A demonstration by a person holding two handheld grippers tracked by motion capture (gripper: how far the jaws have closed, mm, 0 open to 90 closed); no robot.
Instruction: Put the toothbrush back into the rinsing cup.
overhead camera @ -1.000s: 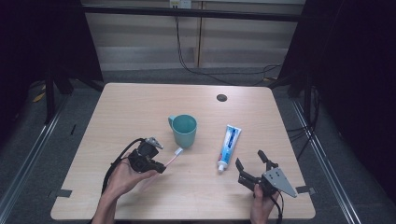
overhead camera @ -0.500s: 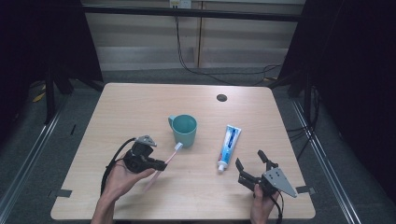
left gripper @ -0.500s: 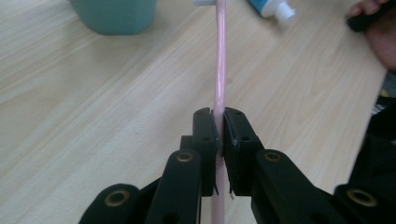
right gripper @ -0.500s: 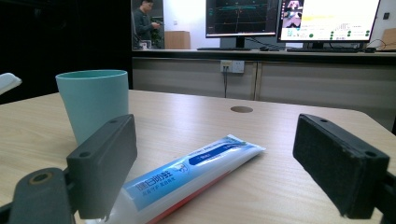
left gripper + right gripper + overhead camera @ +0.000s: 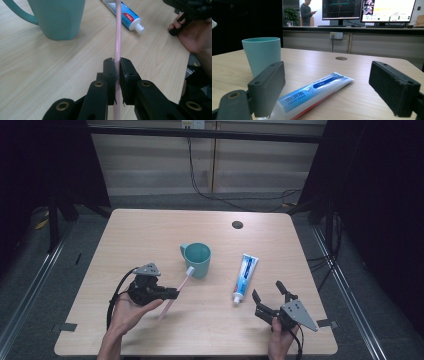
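My left gripper (image 5: 174,294) is shut on the handle of a pink toothbrush (image 5: 181,283), whose white head reaches up beside a teal cup (image 5: 196,259). In the left gripper view the jaws (image 5: 116,66) pinch the pink handle (image 5: 117,37), with the cup (image 5: 58,17) standing left of it. A blue and white toothpaste tube (image 5: 245,277) lies right of the cup, cap toward me. My right gripper (image 5: 267,290) rests open just right of the cap. From the right gripper (image 5: 329,88) the tube (image 5: 314,91) lies ahead between the wide jaws, untouched.
Everything sits on a light wooden table (image 5: 150,235) with a dark round hole (image 5: 237,224) near its far right. In the left gripper view, the person's right hand (image 5: 192,35) lies beyond the toothpaste (image 5: 127,16). Black frame posts and cables stand behind the table.
The left gripper has shifted slightly left and the toothbrush has tipped, its head rising a little toward the cup's rim. The right gripper has stayed in place.
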